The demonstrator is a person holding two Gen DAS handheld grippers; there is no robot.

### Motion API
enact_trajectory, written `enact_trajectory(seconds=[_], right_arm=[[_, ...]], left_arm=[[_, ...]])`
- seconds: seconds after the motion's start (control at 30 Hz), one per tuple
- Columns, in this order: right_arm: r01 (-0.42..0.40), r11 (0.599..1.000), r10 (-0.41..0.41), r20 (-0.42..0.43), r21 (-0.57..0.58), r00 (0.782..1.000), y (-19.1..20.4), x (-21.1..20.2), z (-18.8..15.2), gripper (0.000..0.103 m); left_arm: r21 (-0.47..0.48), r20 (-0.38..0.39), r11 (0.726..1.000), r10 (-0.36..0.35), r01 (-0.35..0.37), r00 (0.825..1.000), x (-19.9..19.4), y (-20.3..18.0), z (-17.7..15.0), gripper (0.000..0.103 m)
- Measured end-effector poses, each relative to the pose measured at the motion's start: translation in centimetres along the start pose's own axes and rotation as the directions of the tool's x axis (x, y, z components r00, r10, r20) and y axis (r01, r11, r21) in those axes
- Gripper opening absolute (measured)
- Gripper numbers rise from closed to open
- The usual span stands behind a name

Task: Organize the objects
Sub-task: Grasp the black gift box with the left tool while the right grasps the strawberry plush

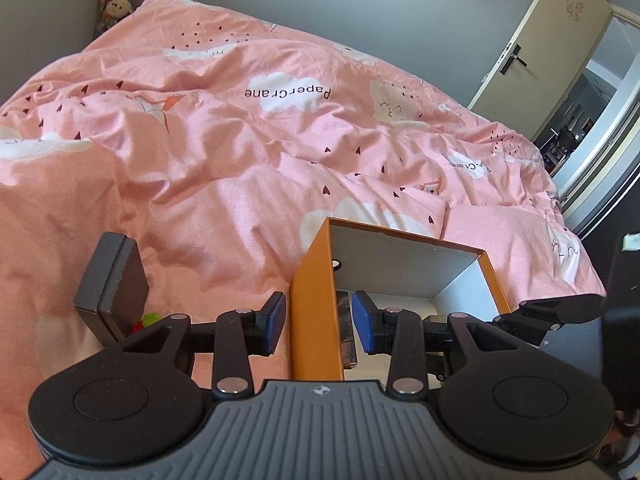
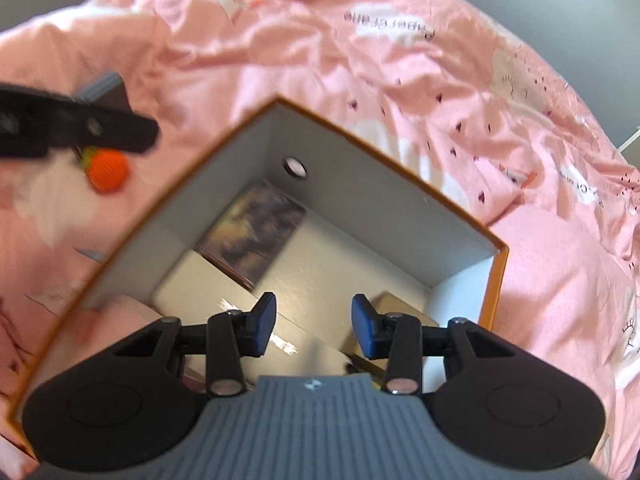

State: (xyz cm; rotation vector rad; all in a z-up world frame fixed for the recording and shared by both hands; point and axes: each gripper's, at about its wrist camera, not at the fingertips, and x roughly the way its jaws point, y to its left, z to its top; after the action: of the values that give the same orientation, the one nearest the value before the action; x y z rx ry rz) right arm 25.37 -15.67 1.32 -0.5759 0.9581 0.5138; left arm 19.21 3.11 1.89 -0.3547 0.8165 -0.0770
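Observation:
An orange cardboard box (image 1: 314,320) with a white inside stands on the bed. My left gripper (image 1: 318,322) straddles its near wall, one blue pad outside and one inside, with a small gap on each side. In the right wrist view, my right gripper (image 2: 314,326) hangs open over the inside of the box (image 2: 494,288), with nothing between its pads. In the box lie a dark cloudy-covered book (image 2: 252,236) and a flat white box (image 2: 192,284). An orange ball (image 2: 109,170) and a dark grey case (image 1: 112,284) sit on the bed left of the box.
A rumpled pink duvet (image 1: 240,152) covers the bed. Something green and red (image 1: 149,320) lies by the grey case. Plush toys (image 1: 118,4) are stacked in the far left corner. A cream door (image 1: 532,52) stands open at the right.

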Motion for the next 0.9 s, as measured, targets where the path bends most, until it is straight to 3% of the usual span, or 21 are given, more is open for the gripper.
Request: enact_trajectory(seconds=[0.23, 0.43, 0.7, 0.9], right_arm=[[-0.118, 0.992, 0.107, 0.190, 0.044, 0.976, 2.7, -3.2, 2.6, 0.051], [-0.151, 0.989, 0.144, 0.292, 0.004, 0.946, 6.3, -4.2, 4.4, 0.062], [-0.224, 0.975, 0.217, 0.298, -0.013, 0.929, 8.9, -1.8, 6.7, 0.062], [-0.251, 0.968, 0.246, 0.228, -0.010, 0.942, 10.1, 1.2, 8.3, 0.061]], left_arm=[[0.047, 0.043, 0.997, 0.053, -0.055, 0.998, -2.3, 0.8, 0.0, 0.043], [0.058, 0.064, 0.991, 0.116, -0.120, 0.991, -3.6, 3.0, 0.3, 0.042], [-0.027, 0.010, 0.989, 0.148, -0.148, 0.989, -4.1, 8.6, 1.6, 0.043], [-0.132, -0.040, 0.979, 0.150, -0.154, 0.988, -3.3, 12.6, 2.2, 0.043]])
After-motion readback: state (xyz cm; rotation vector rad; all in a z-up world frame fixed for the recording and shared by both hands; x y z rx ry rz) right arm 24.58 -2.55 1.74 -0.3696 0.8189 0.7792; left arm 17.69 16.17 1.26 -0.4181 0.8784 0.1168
